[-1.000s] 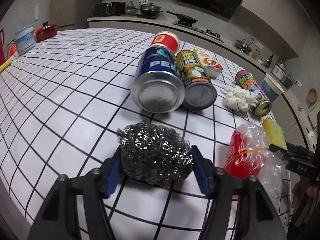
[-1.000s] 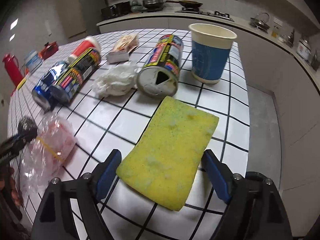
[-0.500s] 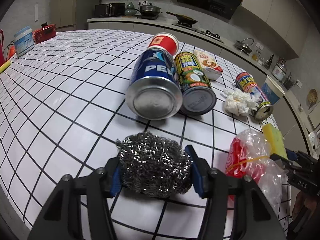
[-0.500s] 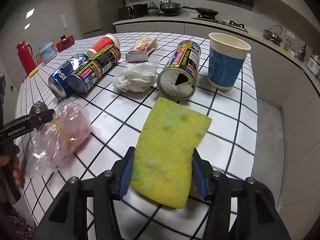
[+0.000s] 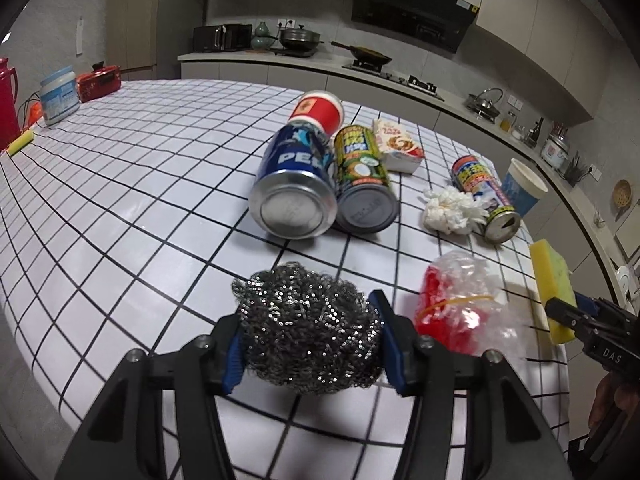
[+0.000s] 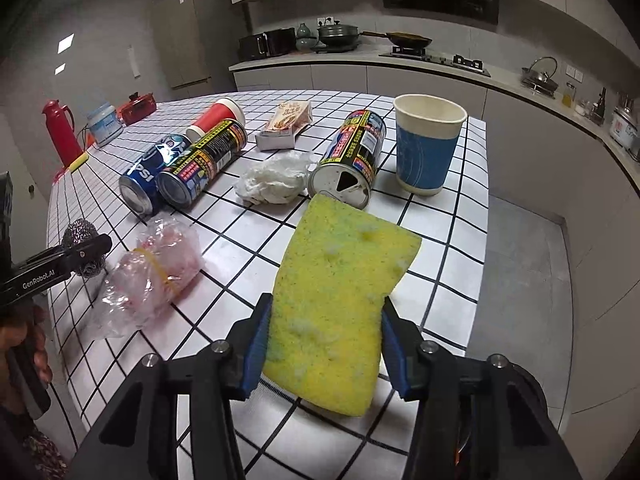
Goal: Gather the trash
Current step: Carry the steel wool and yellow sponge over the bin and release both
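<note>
Sponge (image 6: 340,296) and scourer (image 5: 310,328) are soft, light; your right tongs (image 6: 326,344) and left tongs (image 5: 312,344) pinch their sides.

Both wrist views look low and close across the checked table (image 5: 120,208), sharing its cans (image 6: 200,164).

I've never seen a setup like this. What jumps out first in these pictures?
Two things held up close: the left gripper clamps a steel wool scrubber, and the right gripper clamps a yellow sponge. Beyond them, trash is strewn over the checked tablecloth: a blue Pepsi can on its side and a crumpled tissue.
</note>
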{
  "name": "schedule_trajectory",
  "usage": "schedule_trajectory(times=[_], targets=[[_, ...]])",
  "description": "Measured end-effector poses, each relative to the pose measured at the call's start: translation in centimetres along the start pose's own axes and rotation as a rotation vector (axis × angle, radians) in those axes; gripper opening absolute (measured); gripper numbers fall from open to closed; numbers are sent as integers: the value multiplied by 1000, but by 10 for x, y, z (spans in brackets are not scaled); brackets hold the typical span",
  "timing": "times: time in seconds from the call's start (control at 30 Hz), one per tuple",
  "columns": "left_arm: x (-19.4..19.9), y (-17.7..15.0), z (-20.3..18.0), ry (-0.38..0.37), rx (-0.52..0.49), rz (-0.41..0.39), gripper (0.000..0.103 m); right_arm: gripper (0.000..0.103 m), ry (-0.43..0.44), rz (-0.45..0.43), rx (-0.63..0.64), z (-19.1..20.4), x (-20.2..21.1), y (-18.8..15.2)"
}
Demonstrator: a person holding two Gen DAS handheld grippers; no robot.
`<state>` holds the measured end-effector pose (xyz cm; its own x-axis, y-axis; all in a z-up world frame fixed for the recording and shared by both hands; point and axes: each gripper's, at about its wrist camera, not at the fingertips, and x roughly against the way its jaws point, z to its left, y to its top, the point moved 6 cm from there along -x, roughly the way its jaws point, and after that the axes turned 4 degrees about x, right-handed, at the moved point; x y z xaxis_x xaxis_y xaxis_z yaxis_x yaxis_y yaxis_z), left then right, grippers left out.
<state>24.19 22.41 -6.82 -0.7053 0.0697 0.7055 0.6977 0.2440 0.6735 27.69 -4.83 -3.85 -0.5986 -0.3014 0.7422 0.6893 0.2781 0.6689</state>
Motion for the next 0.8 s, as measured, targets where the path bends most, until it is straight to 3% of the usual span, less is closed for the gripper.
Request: schedule_trajectory(times=[0.8], targets=[[54, -19, -83, -21, -74, -87, 56, 52, -38, -81, -17, -44, 74, -25]])
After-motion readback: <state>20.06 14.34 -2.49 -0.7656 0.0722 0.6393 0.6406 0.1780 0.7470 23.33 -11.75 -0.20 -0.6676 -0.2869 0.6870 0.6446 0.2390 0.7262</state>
